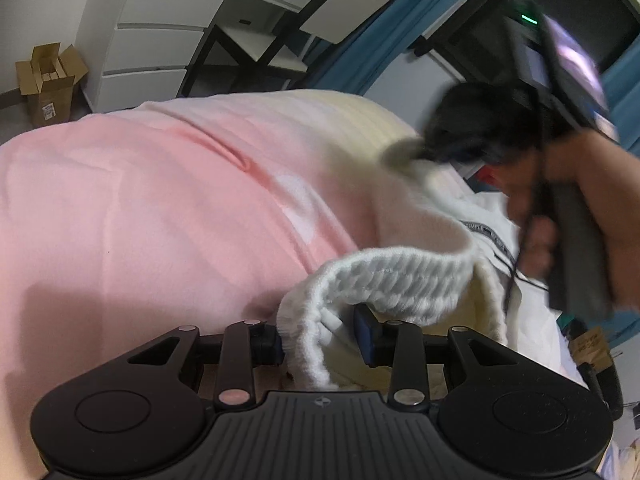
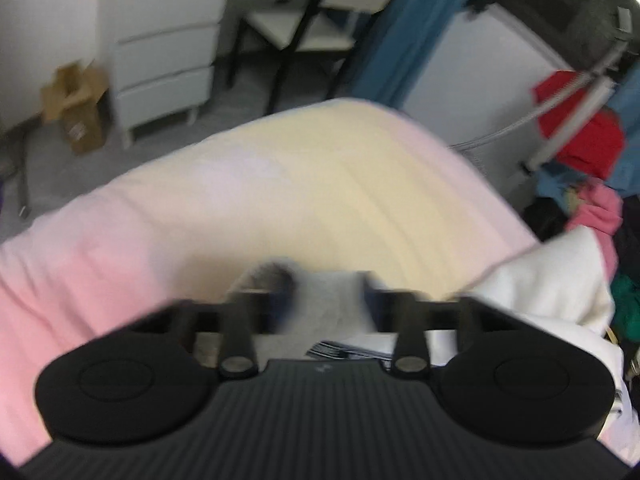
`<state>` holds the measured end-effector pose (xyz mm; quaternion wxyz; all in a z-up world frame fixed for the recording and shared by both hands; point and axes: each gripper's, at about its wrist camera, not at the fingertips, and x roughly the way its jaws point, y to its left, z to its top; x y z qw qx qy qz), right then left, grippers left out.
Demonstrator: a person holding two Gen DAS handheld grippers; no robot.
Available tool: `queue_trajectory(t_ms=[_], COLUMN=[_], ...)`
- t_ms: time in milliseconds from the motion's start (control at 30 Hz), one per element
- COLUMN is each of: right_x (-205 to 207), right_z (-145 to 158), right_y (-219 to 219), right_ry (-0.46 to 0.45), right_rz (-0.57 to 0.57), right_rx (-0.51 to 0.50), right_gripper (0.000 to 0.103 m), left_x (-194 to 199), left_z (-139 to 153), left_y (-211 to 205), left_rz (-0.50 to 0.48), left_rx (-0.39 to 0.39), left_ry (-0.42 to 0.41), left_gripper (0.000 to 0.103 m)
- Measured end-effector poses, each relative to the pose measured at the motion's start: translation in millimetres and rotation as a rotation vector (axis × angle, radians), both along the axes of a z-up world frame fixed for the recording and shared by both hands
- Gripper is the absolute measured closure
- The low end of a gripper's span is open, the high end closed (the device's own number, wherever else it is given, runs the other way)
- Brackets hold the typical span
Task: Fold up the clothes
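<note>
My left gripper (image 1: 322, 342) pinches the sweater (image 1: 384, 276) by its ribbed hem, near right on the pink bed (image 1: 140, 200) | right gripper (image 2: 326, 306) clamps white cloth | soft, stretchy, light; hold thick ribbing.

A white drawer unit (image 1: 152, 36) stands against the pale wall, with an open cardboard box (image 1: 50, 80) on the grey floor to its left. To its right sit a black-framed chair (image 1: 280, 36) and, beyond that, blue curtains (image 1: 384, 36).
</note>
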<state>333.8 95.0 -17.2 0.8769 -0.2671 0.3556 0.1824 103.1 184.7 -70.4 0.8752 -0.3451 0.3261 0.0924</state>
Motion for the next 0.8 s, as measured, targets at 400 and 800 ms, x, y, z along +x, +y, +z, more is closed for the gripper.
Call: queue_trajectory(t_ms=[400, 800], right_x=[-154.9, -330.5], right_z=[84.6, -13.3], right_y=[-226.5, -341.4], right_ry=[-0.274, -0.041], right_rz=[-0.393, -0.515], right_rx=[0.383, 0.625], right_gripper=[0.094, 0.093], left_x=[-10.8, -39.0], left_z=[31.3, 64.0], left_y=[-13.8, -41.5], left_rz=[-0.039, -0.143], left_rx=[0.062, 0.171], left_ry=[-0.164, -0.200], left_gripper=[0.071, 0.079])
